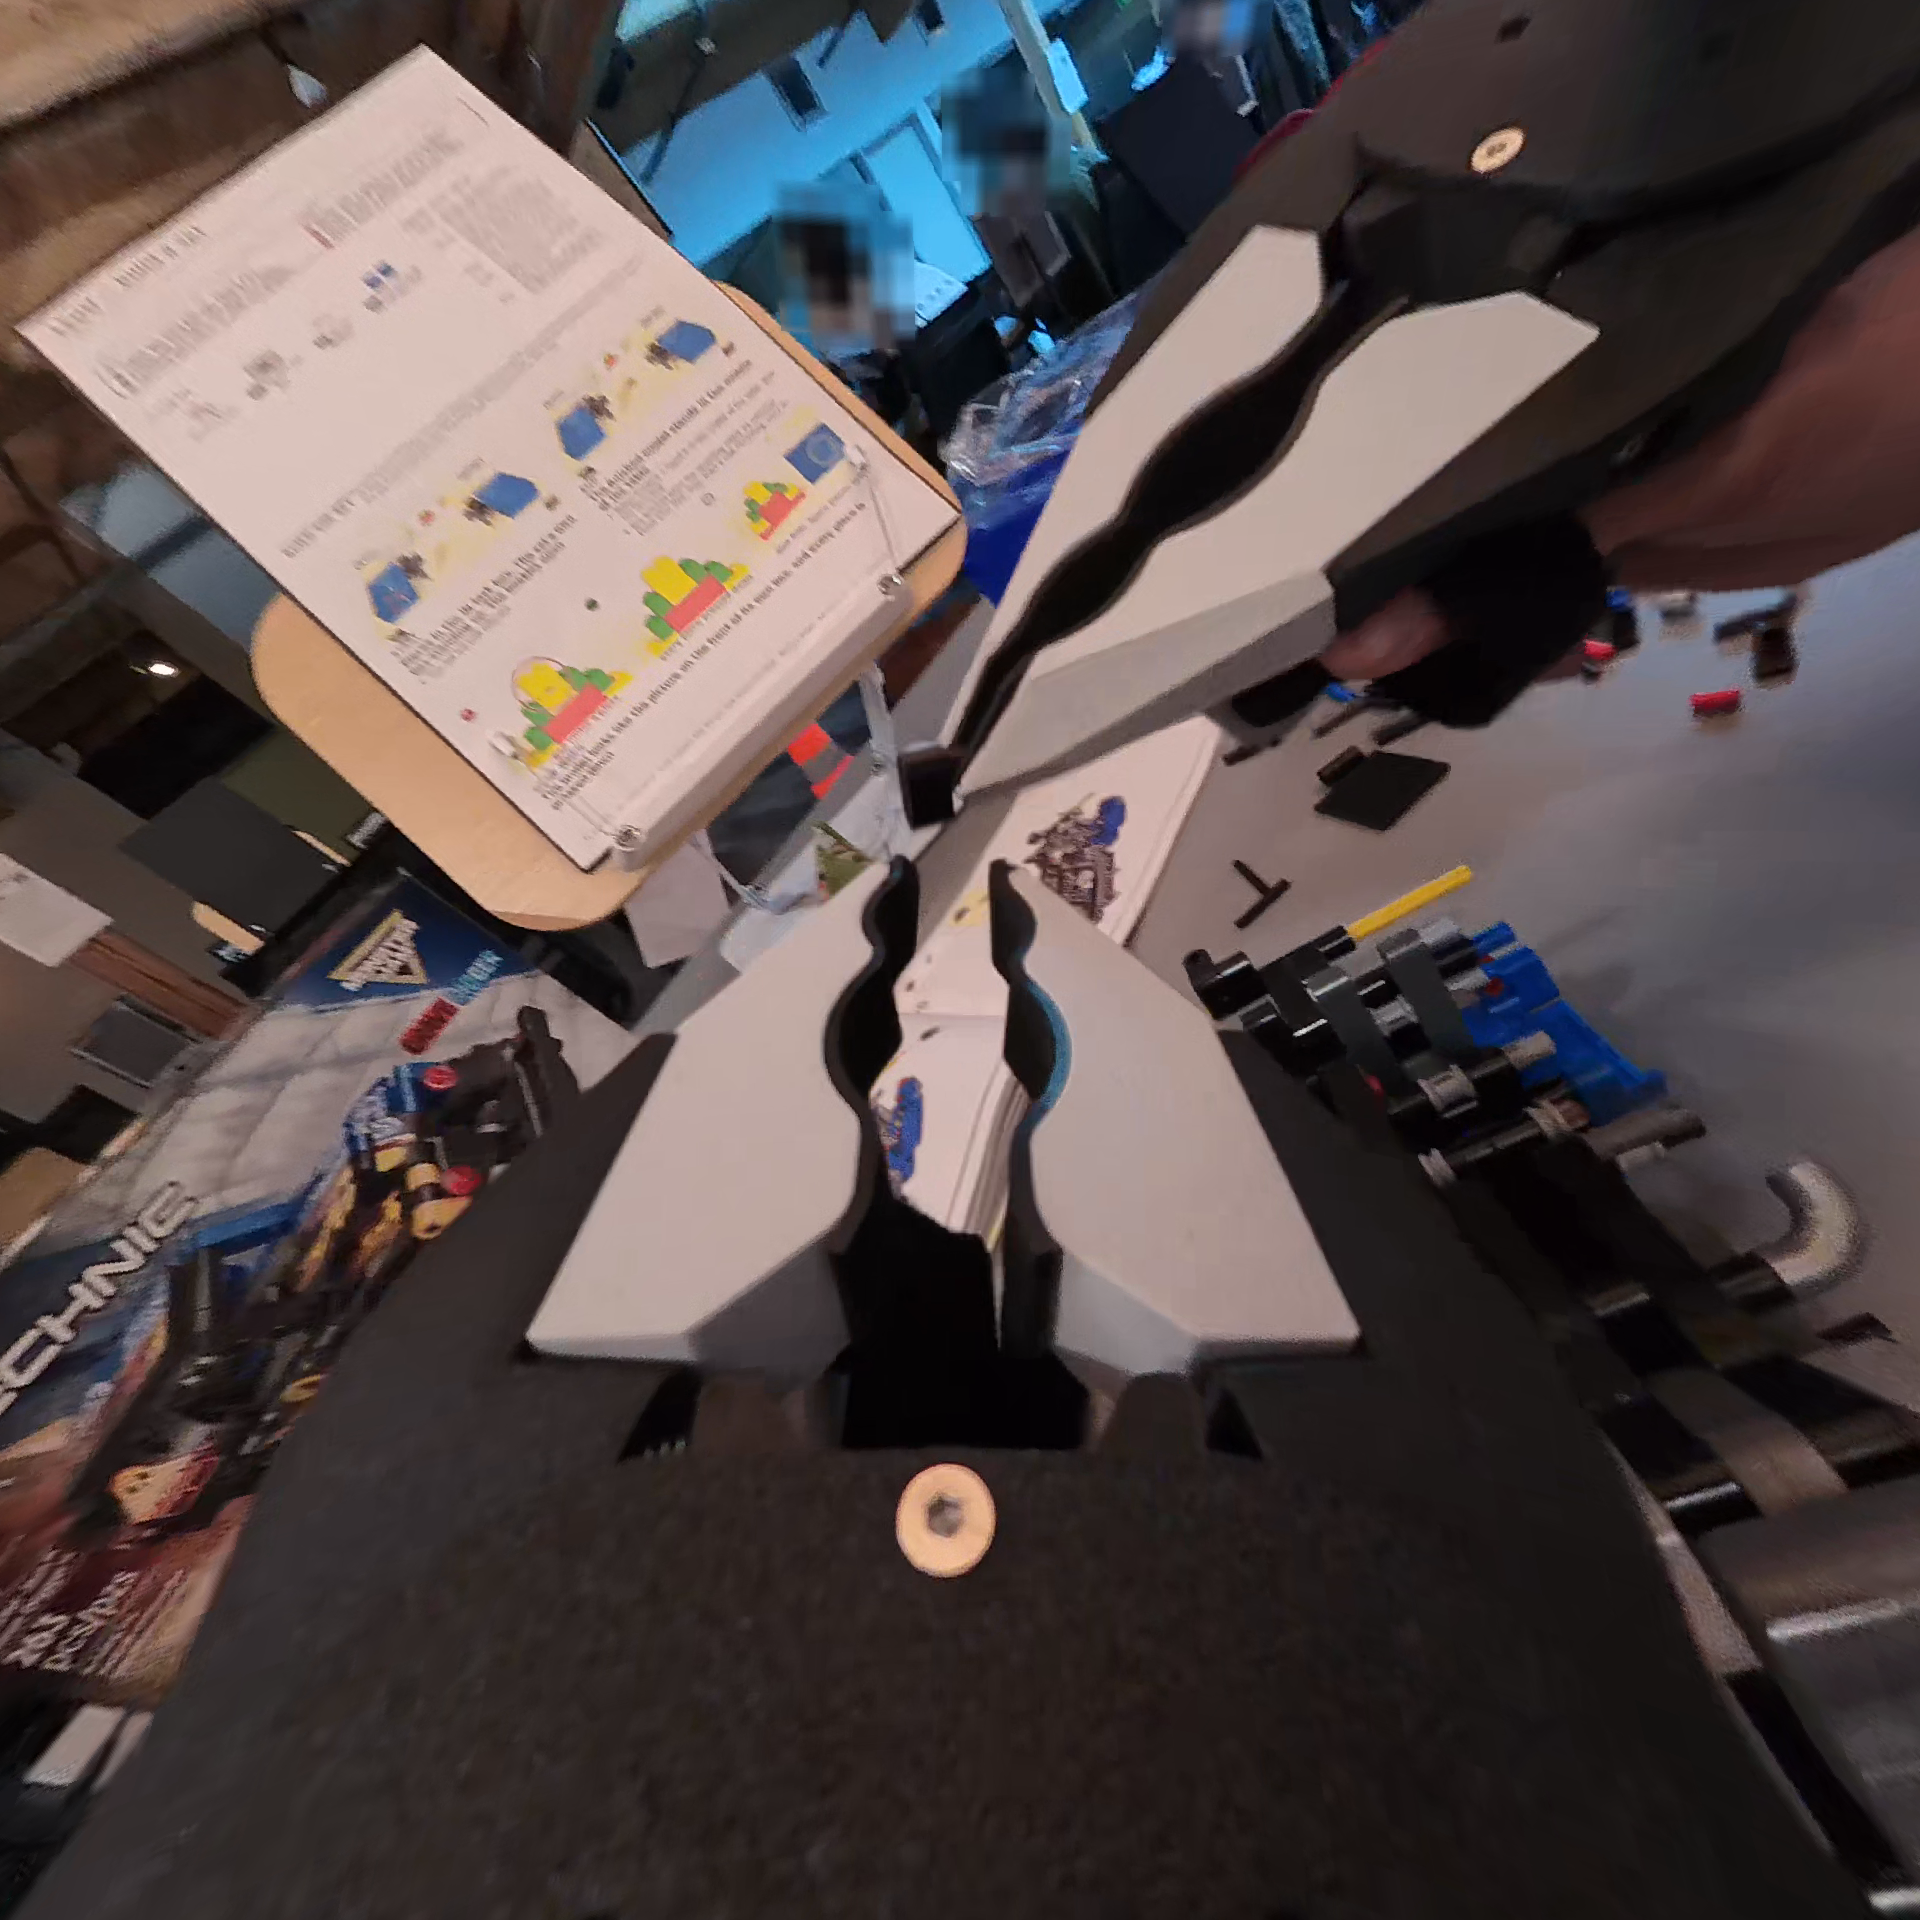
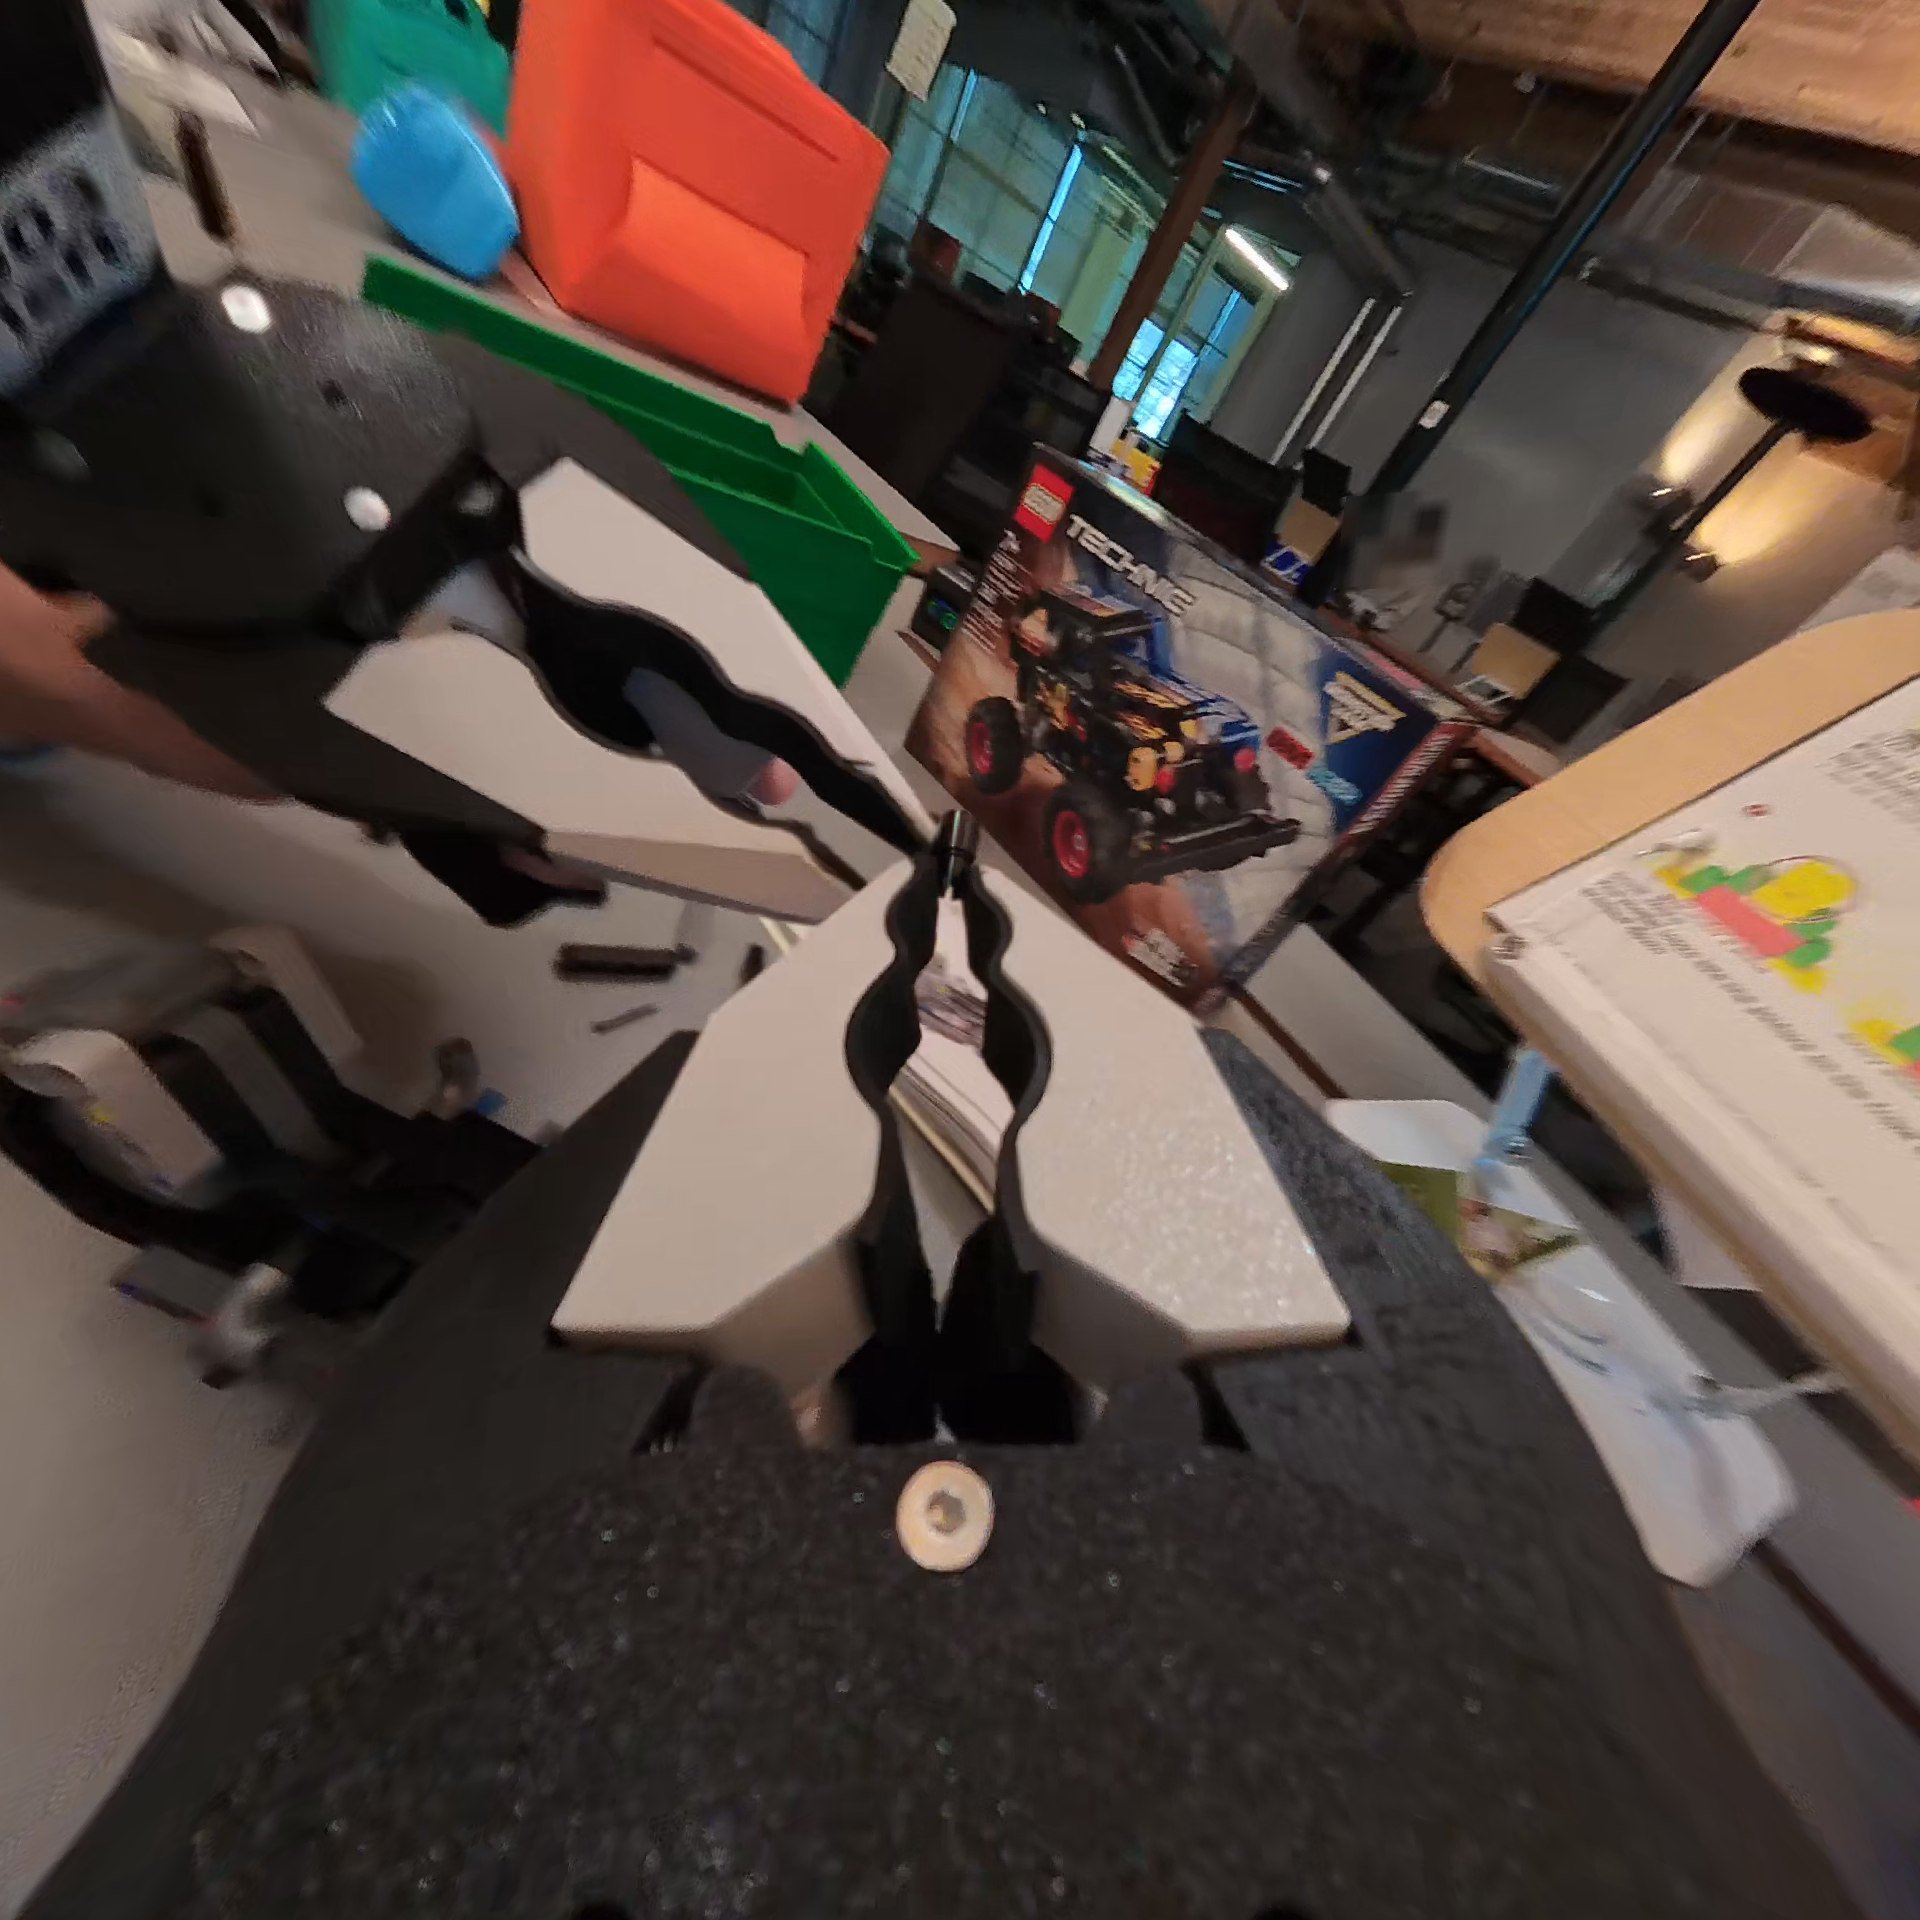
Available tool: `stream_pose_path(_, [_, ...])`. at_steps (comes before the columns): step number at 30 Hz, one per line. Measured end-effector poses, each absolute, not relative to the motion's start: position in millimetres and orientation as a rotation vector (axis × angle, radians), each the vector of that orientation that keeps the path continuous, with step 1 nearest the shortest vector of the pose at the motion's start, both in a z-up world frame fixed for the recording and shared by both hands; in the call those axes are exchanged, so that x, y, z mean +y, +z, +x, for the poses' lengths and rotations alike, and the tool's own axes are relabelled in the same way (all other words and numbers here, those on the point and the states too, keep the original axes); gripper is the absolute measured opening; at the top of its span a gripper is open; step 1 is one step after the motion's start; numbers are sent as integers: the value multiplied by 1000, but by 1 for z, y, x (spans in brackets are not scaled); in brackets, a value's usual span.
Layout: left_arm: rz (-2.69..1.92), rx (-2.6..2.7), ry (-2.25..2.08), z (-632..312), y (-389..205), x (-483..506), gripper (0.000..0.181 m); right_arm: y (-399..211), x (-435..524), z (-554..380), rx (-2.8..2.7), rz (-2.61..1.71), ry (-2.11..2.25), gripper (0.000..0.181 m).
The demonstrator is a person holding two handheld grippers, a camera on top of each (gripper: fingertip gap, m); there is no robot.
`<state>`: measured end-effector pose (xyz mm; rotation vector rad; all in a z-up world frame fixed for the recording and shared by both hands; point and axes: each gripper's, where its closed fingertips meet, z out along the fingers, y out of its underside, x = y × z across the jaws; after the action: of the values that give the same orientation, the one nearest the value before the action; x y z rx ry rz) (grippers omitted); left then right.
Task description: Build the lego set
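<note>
Your right gripper pinches a small black plastic pin at frame centre; left gripper jaws stand apart, empty. Pin likely light, stiff, slippery: hold mid-shaft.

Instruction stand and box close ahead.

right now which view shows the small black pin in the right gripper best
The right wrist view: the small black pin stands pinched at the right gripper tips, sharp against the set's box. The left wrist view shows it only as a dark block.
</note>
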<state>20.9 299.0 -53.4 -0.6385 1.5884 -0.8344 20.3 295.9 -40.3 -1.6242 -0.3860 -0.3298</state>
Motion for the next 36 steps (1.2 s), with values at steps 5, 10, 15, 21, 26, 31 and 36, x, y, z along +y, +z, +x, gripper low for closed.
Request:
stream_pose_path(5, [-719, 1777, -873, 26, -78, 305, 17, -50, 267, 93, -515, -1831, -825, 4])
stream_pose_path(10, [-580, 1884, -690, 42, -75, 302, 20, -74, 261, 80, -939, -1788, -1008, 4])
stream_pose_path(15, [-259, 1994, -382, 51, -82, 280, 19, -80, 263, 66, -1131, -1743, -1108, 4])
stream_pose_path(21, [-131, 1976, -238, 66, -88, 266, 13, -77, 264, 56, -1182, -1755, -1086, 4])
stream_pose_path(26, [-83, 1895, -150, 70, -84, 264, 9, -78, 262, 61, -1180, -1776, -1107, 4])
stream_pose_path(31, [-104, 1873, -134, 71, -85, 264, 6, -80, 261, 63, -1165, -1790, -1105, 4])
stream_pose_path(36, [-168, 1867, -181, 70, -82, 267, 6, -77, 261, 66, -1011, -1827, -964, 7])
